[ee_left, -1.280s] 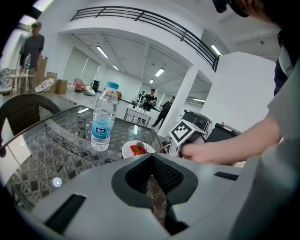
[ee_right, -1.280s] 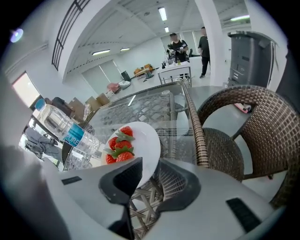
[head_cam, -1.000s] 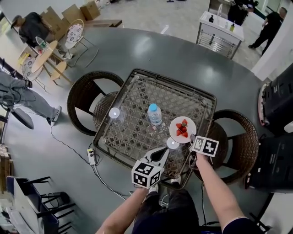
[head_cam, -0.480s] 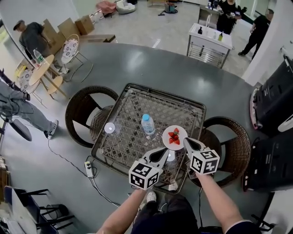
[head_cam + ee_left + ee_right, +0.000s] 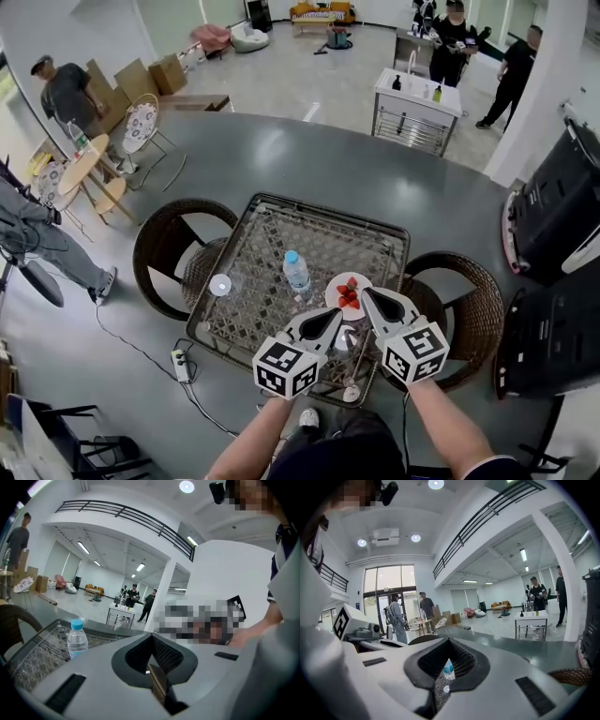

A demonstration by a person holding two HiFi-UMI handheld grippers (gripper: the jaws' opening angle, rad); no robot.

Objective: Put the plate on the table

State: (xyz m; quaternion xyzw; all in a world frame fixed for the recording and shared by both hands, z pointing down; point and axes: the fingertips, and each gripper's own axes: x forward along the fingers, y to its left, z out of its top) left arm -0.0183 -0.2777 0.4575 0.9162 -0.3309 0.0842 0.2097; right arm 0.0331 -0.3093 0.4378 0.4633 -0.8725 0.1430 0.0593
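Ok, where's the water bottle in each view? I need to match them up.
Head view: the water bottle stands upright on the table, just left of the plate of strawberries.
Left gripper view: the bottle is at lower left, blue cap up.
Right gripper view: it is small at low centre, seen between the jaws.
Shared landmark: the white cart.

The bench [image 5: 272,217] ahead of both tongs has a clear, glossy glass top over a brown woven wicker lattice. Just off the tips of the right tongs [image 5: 367,293], the plate [image 5: 337,281] looks smooth, white and glossy. Beyond the left tongs [image 5: 335,314], the water bottle [image 5: 296,273] is clear plastic with a blue cap. Both tongs have matt grey plastic shells, and their pads [image 5: 163,656] are black and cross-ribbed. Outside the left tongs is a dark woven wicker chair [image 5: 173,234]. The floor [image 5: 309,141] is smooth grey with a soft sheen.
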